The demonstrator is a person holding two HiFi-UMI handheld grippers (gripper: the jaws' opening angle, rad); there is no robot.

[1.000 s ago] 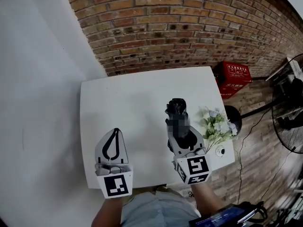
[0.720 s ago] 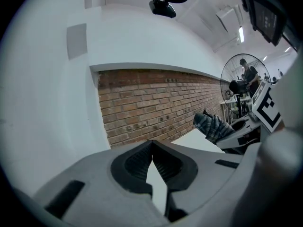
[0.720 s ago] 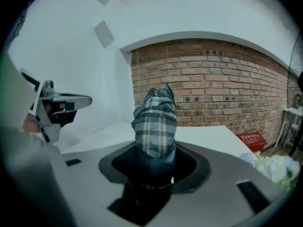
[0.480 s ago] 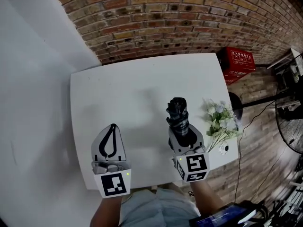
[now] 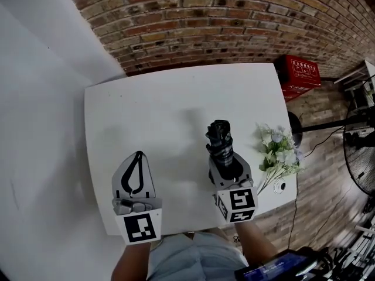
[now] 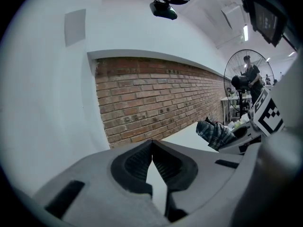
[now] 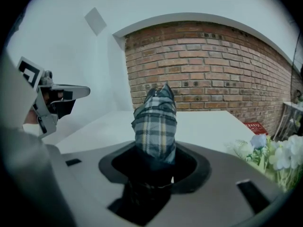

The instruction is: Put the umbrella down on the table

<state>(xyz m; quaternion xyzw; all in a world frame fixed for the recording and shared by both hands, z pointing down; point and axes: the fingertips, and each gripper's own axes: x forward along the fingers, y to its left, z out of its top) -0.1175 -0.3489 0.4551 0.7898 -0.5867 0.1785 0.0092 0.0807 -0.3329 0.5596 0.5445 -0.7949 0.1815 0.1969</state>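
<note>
A folded plaid umbrella (image 5: 220, 138) (image 7: 155, 121) sticks forward out of my right gripper (image 5: 225, 158) (image 7: 154, 161), whose jaws are shut round its dark lower end. It hangs above the right half of the white table (image 5: 152, 110), pointing toward the brick wall. The umbrella (image 6: 215, 132) also shows at the right of the left gripper view. My left gripper (image 5: 139, 156) (image 6: 152, 142) is over the table's front left part, shut, tips touching, with nothing between them.
A bunch of white artificial flowers (image 5: 279, 154) (image 7: 274, 154) lies at the table's right edge, close beside the right gripper. Behind the table runs a brick wall (image 5: 222, 22). A red crate (image 5: 302, 75) and a floor fan (image 5: 358, 163) stand on the floor at the right.
Both grippers have sunk toward the table, the umbrella staying in the right one. The head camera has shifted, so the table sits a little further left.
</note>
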